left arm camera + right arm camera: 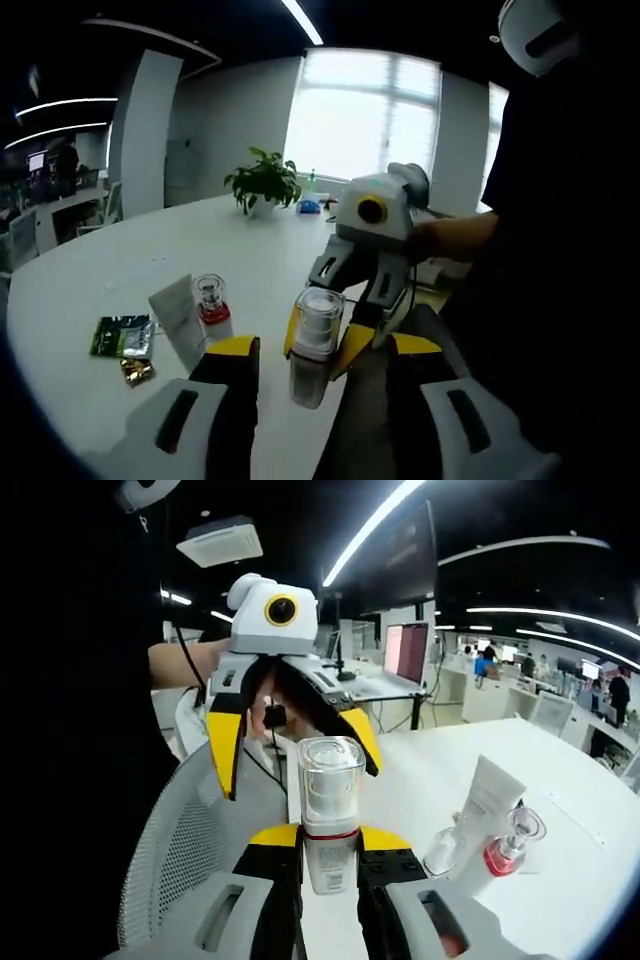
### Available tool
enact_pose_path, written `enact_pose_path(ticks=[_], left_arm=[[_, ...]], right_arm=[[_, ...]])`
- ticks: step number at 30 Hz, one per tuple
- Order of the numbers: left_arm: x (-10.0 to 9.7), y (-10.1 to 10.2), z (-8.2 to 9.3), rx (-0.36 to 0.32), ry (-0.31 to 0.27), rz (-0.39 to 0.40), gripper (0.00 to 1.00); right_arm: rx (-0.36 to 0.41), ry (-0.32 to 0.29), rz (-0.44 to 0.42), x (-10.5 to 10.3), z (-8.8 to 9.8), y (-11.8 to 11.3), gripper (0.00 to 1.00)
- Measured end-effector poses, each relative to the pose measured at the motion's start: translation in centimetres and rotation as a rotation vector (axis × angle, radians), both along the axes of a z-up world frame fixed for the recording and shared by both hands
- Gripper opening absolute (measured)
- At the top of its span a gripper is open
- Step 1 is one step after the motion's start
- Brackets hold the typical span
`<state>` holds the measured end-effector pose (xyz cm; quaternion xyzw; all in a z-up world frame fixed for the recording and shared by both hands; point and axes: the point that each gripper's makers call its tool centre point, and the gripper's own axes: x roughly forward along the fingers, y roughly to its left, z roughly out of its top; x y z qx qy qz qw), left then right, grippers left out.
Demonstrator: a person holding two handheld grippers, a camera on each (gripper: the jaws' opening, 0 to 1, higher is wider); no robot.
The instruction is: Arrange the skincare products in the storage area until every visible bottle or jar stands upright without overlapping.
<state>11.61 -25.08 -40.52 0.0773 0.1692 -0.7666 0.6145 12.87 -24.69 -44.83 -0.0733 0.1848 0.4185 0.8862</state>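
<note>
A frosted bottle (330,825) with a clear cap and a thin red band stands upright between the yellow-tipped jaws of my right gripper (330,838), which is shut on its body. In the left gripper view the same bottle (316,340) hangs over the near table edge. My left gripper (323,347) is open, with its jaws wide to either side of the bottle and not touching it. From the right gripper view, the left gripper (292,748) faces me just behind the bottle. A white tube (178,320) and a small red-banded bottle (211,300) stand on the white table (110,270).
A green sachet (122,335) and a gold packet (136,372) lie left of the tube. A clear bottle (440,850) stands beside the tube (485,800). A potted plant (264,182) is at the far side. A mesh chair (185,850) and a person stand close by.
</note>
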Motion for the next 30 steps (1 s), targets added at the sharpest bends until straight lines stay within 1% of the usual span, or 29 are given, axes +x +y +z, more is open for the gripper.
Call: enact_pose_path(ticks=[4,8,11,13,16,20,25,30], left_arm=[[0.3,0.3,-0.5,0.013,0.003,0.015,0.46],[0.8,0.4,-0.8,0.017,0.003,0.043,0.53],[1.0,0.7,-1.0,0.023,0.002,0.066,0.56],[1.1,0.9,-1.0,0.024,0.006,0.079,0.61],[1.3,1.2,-1.4,0.033,0.016,0.091,0.63],[2.1,1.4,-2.0,0.044,0.025,0.126,0.68],[2.7,1.5,-2.1,0.048,0.034,0.148,0.72],[3.6,1.7,-2.2,0.044,0.044,0.177,0.74]], right_arm=[[-0.013,0.013,-0.024,0.4,-1.0,-1.1,0.1],[-0.027,0.013,-0.044,0.8,-1.7,-2.3,0.1],[-0.035,0.019,-0.066,1.1,-2.6,-3.3,0.1],[-0.038,0.027,-0.075,1.3,-3.2,-3.9,0.1],[-0.037,0.035,-0.096,1.8,-4.1,-4.8,0.1],[-0.032,0.046,-0.129,2.6,-5.5,-6.1,0.1],[-0.039,0.072,-0.143,3.3,-7.1,-7.0,0.1],[-0.019,0.068,-0.164,4.2,-7.6,-7.3,0.1]])
